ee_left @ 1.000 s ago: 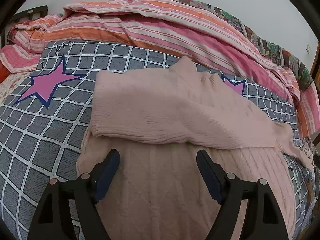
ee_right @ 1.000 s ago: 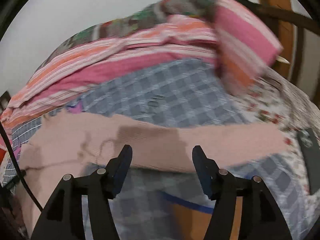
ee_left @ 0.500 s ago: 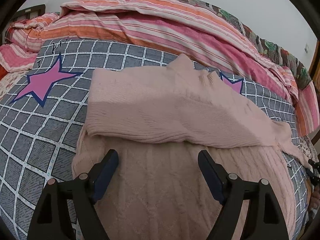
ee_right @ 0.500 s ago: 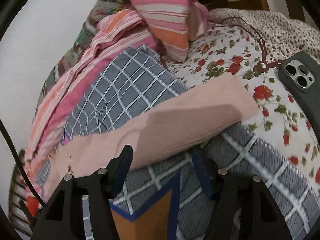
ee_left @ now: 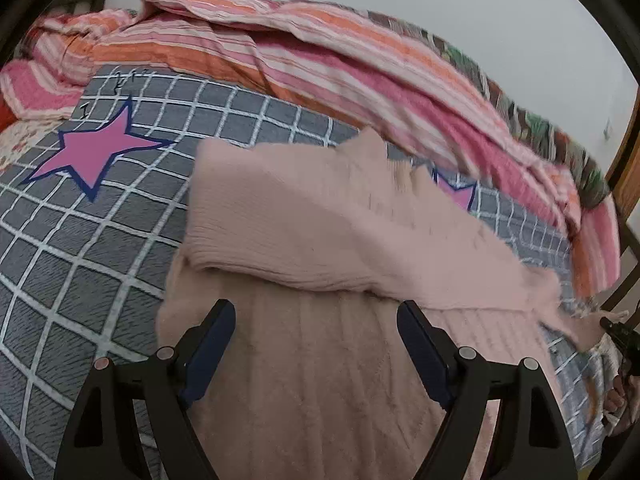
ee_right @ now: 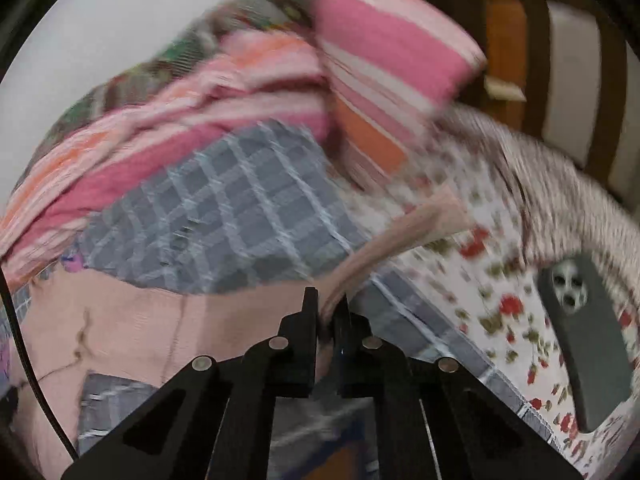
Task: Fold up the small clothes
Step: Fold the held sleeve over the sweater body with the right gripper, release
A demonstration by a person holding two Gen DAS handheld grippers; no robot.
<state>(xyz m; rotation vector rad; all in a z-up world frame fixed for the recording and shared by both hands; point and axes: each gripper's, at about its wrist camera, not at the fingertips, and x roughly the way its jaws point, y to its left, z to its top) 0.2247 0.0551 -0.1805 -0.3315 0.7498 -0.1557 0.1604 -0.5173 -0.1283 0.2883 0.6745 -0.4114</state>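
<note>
A pale pink ribbed knit sweater lies spread across the middle of the bed's grey checked blanket with pink stars, one sleeve folded over its body. The right tool is clenched on the other pink sleeve, which is lifted toward the bed's floral sheet, beside a dark phone. The left tool hovers released over the sweater's hem. A striped pink-and-orange quilt is heaped along the far edge.

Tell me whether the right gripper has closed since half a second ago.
Yes. The right gripper, open before, is now shut on the pink sweater's sleeve, beside the phone.
</note>
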